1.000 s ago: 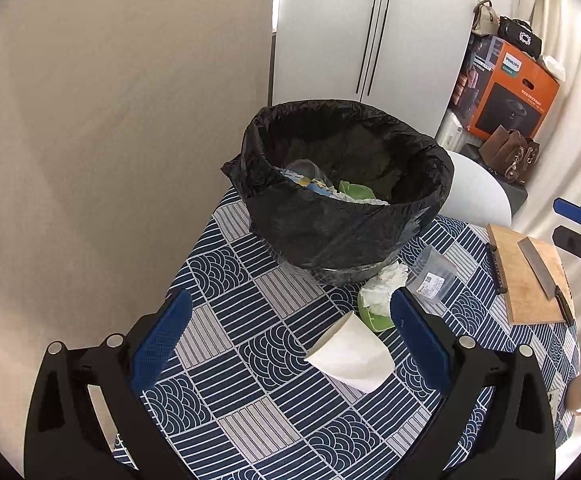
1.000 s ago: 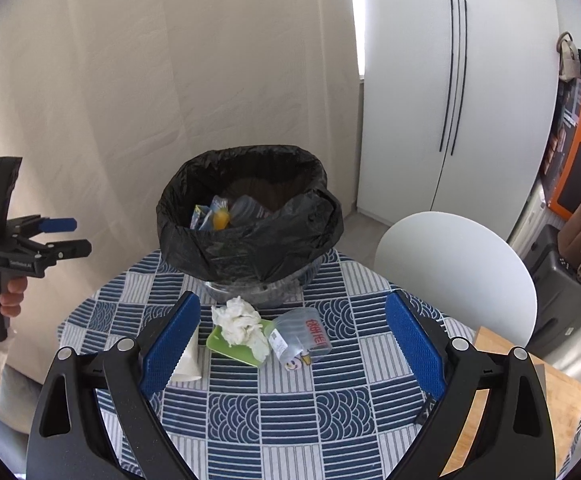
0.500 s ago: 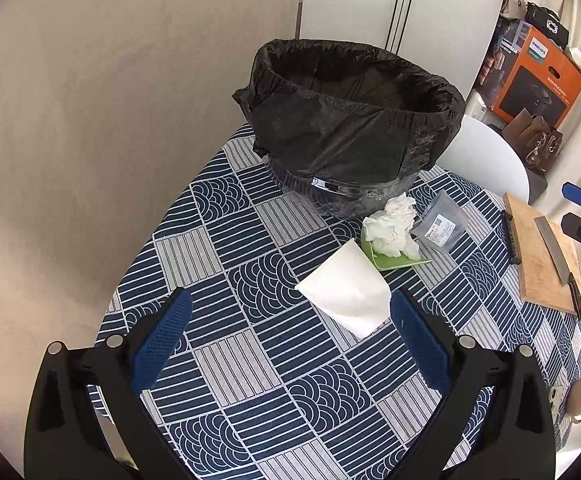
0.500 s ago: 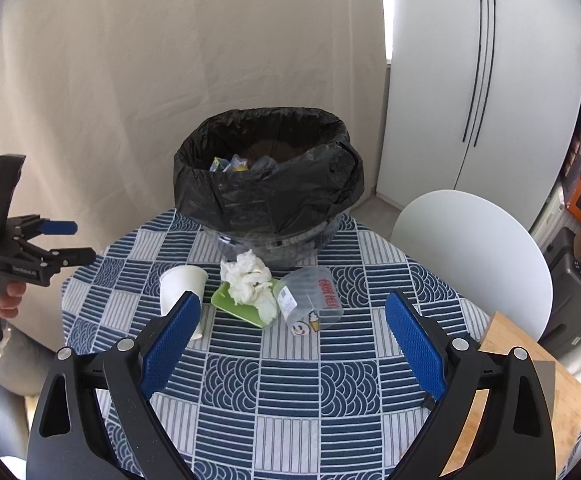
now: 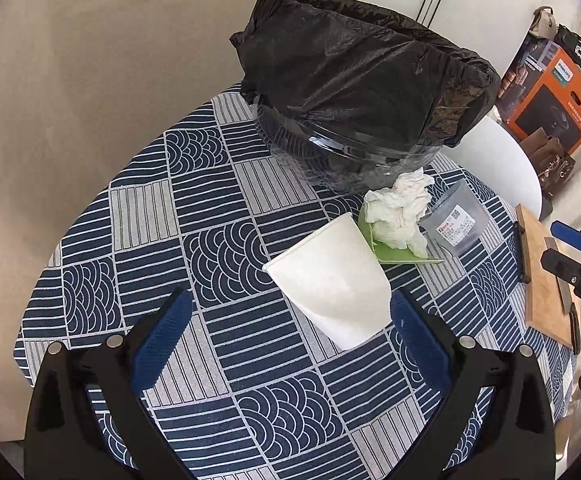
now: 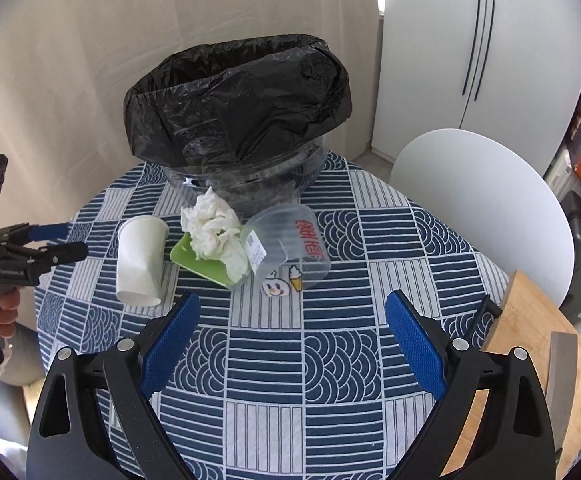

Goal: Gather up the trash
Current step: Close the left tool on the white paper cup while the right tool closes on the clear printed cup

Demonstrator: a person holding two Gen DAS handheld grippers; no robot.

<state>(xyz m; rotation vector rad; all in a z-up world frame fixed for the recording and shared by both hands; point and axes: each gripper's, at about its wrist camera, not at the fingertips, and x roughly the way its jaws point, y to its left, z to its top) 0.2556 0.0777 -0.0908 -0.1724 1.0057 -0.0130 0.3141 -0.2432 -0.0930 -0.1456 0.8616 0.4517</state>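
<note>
A white paper cup (image 5: 332,280) lies on its side on the blue patterned tablecloth (image 5: 218,216). My left gripper (image 5: 290,336) is open and empty just in front of it, the right finger beside the cup. Behind the cup lie a crumpled white tissue (image 5: 400,216) on a green plate (image 5: 394,256) and a clear plastic cup (image 5: 454,224). A bin with a black bag (image 5: 362,92) stands at the back. My right gripper (image 6: 292,336) is open and empty above the table, nearer than the plastic cup (image 6: 290,244). The paper cup (image 6: 140,256), tissue (image 6: 216,232) and bin (image 6: 238,120) show there too.
A wooden cutting board (image 6: 538,364) with a knife (image 6: 566,384) lies at the table's right edge. A white chair (image 6: 486,204) stands behind the table. White cabinet (image 6: 478,56) and an orange box (image 5: 550,92) are at the back. The curtain (image 5: 90,60) hangs left.
Both grippers have come down and closer to the table. The left one now has the paper cup just ahead of its fingers. The bin's inside is no longer seen.
</note>
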